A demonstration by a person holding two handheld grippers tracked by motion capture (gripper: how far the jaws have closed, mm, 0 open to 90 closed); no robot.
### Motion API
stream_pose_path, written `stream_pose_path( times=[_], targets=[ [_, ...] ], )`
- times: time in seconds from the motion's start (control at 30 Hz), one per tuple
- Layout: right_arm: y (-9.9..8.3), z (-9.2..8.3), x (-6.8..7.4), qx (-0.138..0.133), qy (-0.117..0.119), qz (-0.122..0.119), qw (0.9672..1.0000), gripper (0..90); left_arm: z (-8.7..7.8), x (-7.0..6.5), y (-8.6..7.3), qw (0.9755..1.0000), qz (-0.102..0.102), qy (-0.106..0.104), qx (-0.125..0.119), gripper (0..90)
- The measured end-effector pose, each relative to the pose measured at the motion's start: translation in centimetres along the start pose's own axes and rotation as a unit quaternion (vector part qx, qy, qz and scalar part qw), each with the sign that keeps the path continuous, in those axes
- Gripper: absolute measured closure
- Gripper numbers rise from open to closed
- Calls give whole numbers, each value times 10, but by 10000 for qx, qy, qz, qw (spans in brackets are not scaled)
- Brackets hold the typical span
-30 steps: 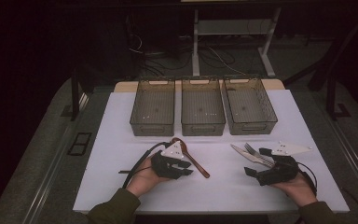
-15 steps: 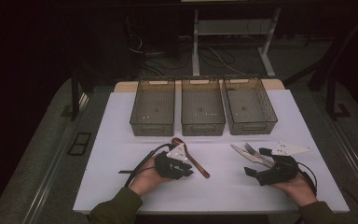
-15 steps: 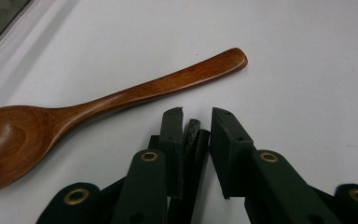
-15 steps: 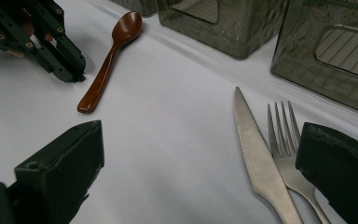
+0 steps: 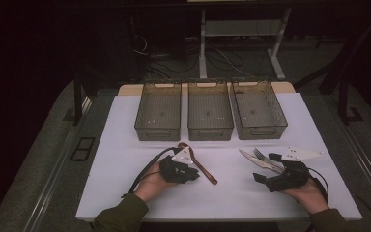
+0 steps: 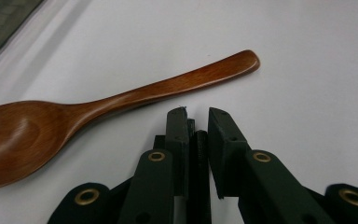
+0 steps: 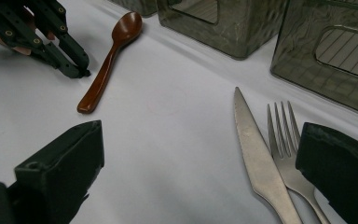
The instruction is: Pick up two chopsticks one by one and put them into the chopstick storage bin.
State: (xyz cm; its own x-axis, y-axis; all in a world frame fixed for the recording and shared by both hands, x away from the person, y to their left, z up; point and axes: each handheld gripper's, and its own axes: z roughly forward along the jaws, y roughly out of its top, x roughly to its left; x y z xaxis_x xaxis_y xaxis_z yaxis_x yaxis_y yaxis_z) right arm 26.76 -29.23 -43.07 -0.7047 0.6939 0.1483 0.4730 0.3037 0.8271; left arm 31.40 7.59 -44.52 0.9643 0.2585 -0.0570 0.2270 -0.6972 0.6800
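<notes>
Our left gripper has just been closing, jaws narrow and empty beside the spoon on the table. Right gripper gapes wide. Pinching now, we'd miss the handle.

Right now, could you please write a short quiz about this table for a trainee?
1. True or false: the left gripper has the spoon clamped between its jaws.
2. Which things lie side by side near the right gripper? A. knife and fork; B. two spoons; C. cup and plate.
3. How many bins stand in the row at the far side of the sheet?

Key
1. False. The jaws have just been closing, with nothing between them; their tips sit just short of the handle.
2. A. Both lie between the wide-open jaws.
3. Three.
</notes>
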Motion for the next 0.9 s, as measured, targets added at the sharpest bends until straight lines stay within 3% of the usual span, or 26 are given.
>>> stream_pose_path(
  times=[0.07, 0.3, 0.5, 0.57, 0.6, 0.77, 0.9],
  targets=[
    [0, 0, 0, 0, 0, 0, 10000, 6, -3, 4, -1, 9999, 38, 57, 91, 774],
    [0, 0, 0, 4, -7, 2, 10000, 6, -12, 17, -8, 9989, -240, 371, 132, 775],
    [0, 0, 0, 6, -9, 0, 10000, 6, -22, 33, -18, 9961, -641, 608, 80, 774],
    [0, 0, 0, 9, -9, 1, 10000, 6, -25, 38, -20, 9960, -616, 644, 111, 774],
    [0, 0, 0, 7, -6, -3, 10000, 6, -27, 39, -21, 9948, -739, 696, 119, 775],
    [0, 0, 0, 8, -4, -1, 10000, 6, -34, 50, -27, 9910, -925, 960, 66, 774],
    [0, 0, 0, 5, -3, -8, 10000, 6, -35, 54, -30, 9910, -926, 967, 53, 772]
  ],
)
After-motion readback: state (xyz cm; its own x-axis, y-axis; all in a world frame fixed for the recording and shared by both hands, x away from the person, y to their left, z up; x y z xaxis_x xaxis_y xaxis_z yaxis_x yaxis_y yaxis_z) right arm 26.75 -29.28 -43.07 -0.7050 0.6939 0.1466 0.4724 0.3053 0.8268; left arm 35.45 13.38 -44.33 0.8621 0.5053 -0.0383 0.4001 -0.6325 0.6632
